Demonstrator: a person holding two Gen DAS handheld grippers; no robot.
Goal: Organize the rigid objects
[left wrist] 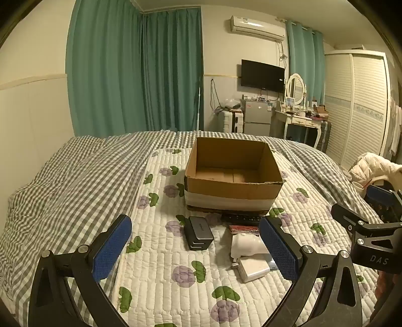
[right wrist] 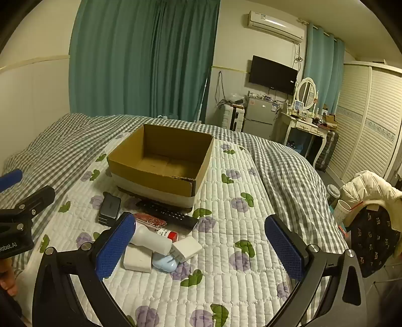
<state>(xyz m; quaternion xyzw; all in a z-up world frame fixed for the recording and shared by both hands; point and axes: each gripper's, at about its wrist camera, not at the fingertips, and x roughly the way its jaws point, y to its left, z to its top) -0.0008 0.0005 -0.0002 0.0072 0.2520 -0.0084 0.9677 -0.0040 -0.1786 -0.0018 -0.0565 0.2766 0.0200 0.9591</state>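
Crowding the quilt (right wrist: 226, 251) before the cardboard box (right wrist: 160, 161), small items (right wrist: 155, 241) lie beneath both grippers' wide-open, empty jaws.

Your right gripper (left wrist: 371, 226), seen from the left wrist view, carries white letters "DAS" on its black body, cut off at the frame edge. Your left gripper (right wrist: 15, 216), seen from the right wrist view, shows "Robot.AI" in white, its start partly clipped. Labels on the air conditioner (right wrist: 276, 24) and fridge (right wrist: 258, 113) are too small to read.
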